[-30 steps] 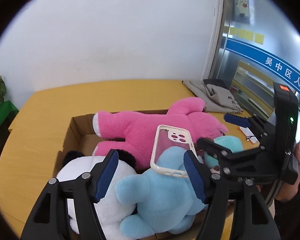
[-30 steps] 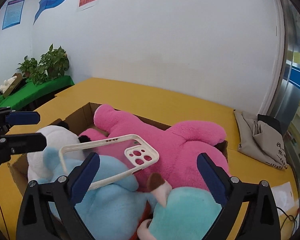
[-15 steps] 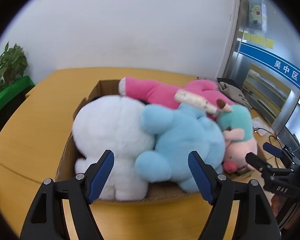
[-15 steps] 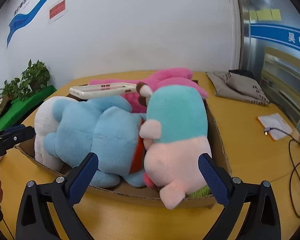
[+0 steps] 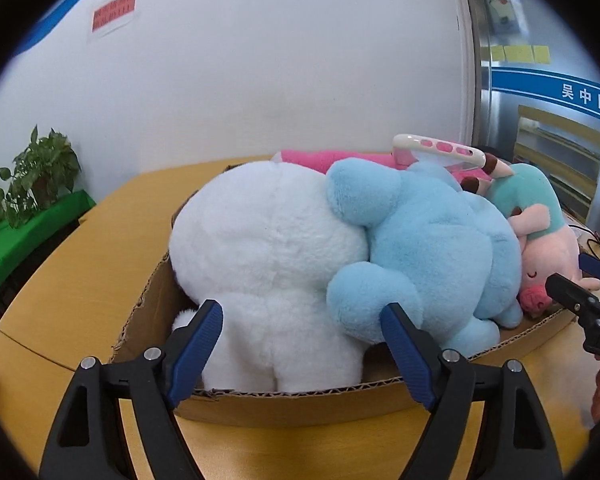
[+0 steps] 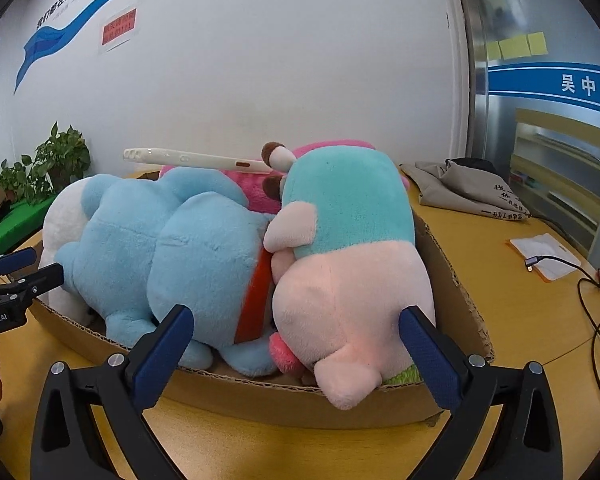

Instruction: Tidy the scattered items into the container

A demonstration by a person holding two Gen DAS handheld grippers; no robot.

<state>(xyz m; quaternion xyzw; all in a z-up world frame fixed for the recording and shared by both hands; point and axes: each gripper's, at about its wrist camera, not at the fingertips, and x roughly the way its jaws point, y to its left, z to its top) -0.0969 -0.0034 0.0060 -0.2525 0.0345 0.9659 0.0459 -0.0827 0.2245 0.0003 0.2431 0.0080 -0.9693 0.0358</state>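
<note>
Four plush toys and one phone case (image 5: 440,152) fill the single cardboard box (image 5: 300,400) on the desk (image 5: 80,280) in the left wrist view: white (image 5: 268,264), blue (image 5: 420,252), pink (image 5: 332,158), and teal-and-pink (image 5: 540,220). Pointing slightly downward, the left gripper (image 5: 302,348) hangs before the box, its jaws opening and empty. From the right wrist view, the same box (image 6: 300,400) holds all; the right gripper (image 6: 296,356) stands released, wide, grasping nothing, just before the box rim.
</note>
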